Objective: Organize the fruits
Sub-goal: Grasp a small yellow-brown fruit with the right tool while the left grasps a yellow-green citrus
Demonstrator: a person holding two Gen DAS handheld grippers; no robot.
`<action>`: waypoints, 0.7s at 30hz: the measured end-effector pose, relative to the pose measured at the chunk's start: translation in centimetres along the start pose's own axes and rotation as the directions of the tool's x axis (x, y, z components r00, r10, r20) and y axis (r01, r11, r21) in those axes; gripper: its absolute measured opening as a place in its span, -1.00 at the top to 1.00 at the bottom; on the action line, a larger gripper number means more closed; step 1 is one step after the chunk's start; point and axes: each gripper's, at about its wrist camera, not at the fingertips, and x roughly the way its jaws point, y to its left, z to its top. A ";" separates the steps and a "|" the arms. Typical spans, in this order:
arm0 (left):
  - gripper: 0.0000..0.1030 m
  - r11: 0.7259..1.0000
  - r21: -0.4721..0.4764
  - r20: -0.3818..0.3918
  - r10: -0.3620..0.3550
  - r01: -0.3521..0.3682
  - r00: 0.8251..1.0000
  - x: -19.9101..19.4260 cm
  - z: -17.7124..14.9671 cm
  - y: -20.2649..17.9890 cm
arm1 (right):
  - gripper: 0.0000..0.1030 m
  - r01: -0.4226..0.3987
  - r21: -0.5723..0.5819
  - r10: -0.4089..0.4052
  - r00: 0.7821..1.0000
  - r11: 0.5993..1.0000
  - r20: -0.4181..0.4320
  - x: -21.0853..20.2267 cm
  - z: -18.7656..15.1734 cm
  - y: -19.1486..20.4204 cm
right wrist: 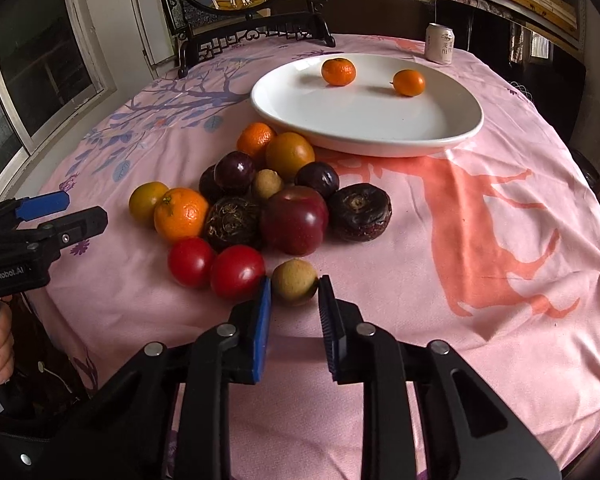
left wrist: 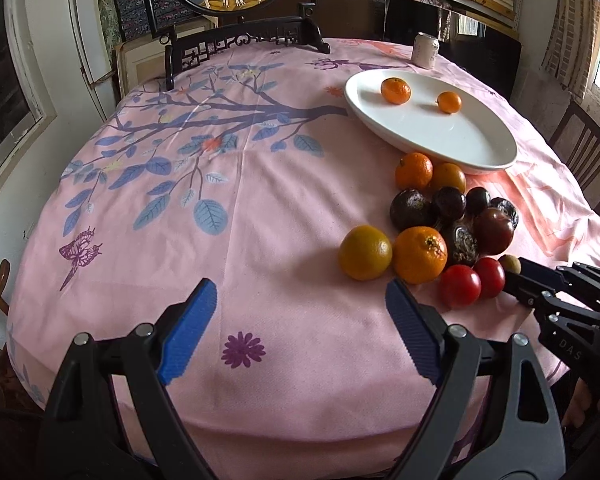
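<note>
The right gripper (right wrist: 295,286) pinches a small tan fruit (right wrist: 294,280) just right of two tomatoes (right wrist: 236,270); the left gripper (left wrist: 300,304) hangs spread over pink tablecloth (left wrist: 220,208).

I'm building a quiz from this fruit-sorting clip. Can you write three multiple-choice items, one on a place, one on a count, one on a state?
1. Where does the drink can stand?
A. beyond the plate, near the table's far edge
B. on the plate
C. among the piled fruit

2. How many fruits lie on the white plate?
A. none
B. two
C. five

3. What is the right gripper doing?
A. gaping over bare cloth
B. clamping a red tomato
C. closed on the small tan fruit

Answers: 1 A, the can stands behind the plate. 2 B, two orange fruits lie on it. 3 C, both pads touch the tan fruit's sides.
</note>
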 end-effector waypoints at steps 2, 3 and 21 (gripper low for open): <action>-0.71 1.000 0.005 -0.012 -0.015 0.016 1.000 0.5 0.0 0.0 | 0.54 0.010 0.003 -0.010 1.000 1.000 0.002 -0.7 -0.1 -0.1; -0.71 1.000 0.008 -0.014 -0.018 0.018 1.000 0.7 0.1 -0.2 | 0.54 0.022 0.003 -0.022 1.000 1.000 0.008 -1.2 -0.2 -0.1; 0.32 0.984 -0.001 -0.038 -0.176 0.176 0.984 4.3 2.1 -1.9 | 0.54 0.011 0.070 -0.013 1.000 0.998 0.027 -2.6 -0.7 -1.9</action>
